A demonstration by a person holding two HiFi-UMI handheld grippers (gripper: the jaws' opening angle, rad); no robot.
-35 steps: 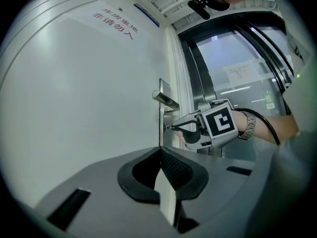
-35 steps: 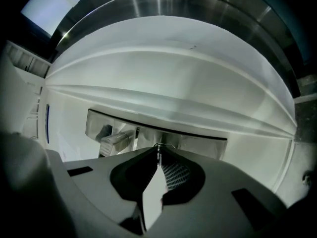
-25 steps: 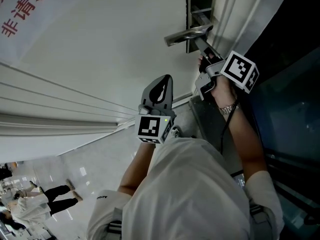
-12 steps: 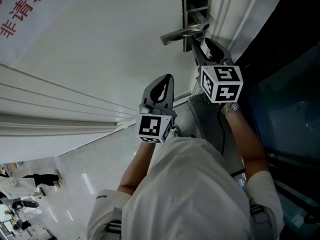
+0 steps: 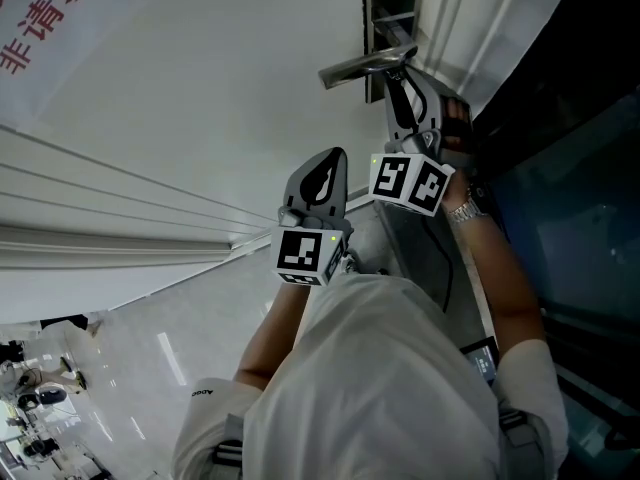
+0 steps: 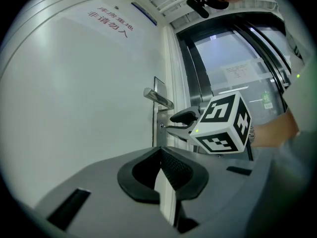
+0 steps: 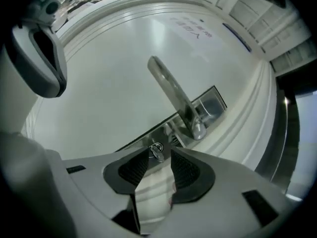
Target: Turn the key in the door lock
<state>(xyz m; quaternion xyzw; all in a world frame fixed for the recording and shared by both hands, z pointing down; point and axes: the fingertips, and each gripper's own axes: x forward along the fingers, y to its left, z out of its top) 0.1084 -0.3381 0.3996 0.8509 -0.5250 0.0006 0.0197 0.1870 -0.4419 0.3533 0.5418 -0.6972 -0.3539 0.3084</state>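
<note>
A small metal key (image 7: 157, 151) sticks out of the lock cylinder in the steel lock plate (image 7: 210, 103), just below the lever handle (image 7: 173, 90) (image 5: 365, 66) of the white door. My right gripper (image 7: 159, 155) (image 5: 398, 88) points level at the lock. Its jaws stand apart with the key's head between the tips, and the pads show a gap on each side of it. My left gripper (image 5: 333, 158) (image 6: 159, 151) hangs back from the door, shut and empty. From the left gripper view I see the right gripper (image 6: 167, 123) at the lock, its marker cube (image 6: 223, 125) nearest.
The white door panel (image 5: 200, 118) carries a sign with red lettering (image 5: 40, 18) at the upper left. Dark glass panels (image 5: 570, 168) stand right of the door frame. The person's arms and white shirt (image 5: 390, 378) fill the lower middle.
The right gripper has rolled about its own axis at the lock, its marker cube swinging from the right side round to the lower left. Its jaws now stand wider. The left gripper stayed still.
</note>
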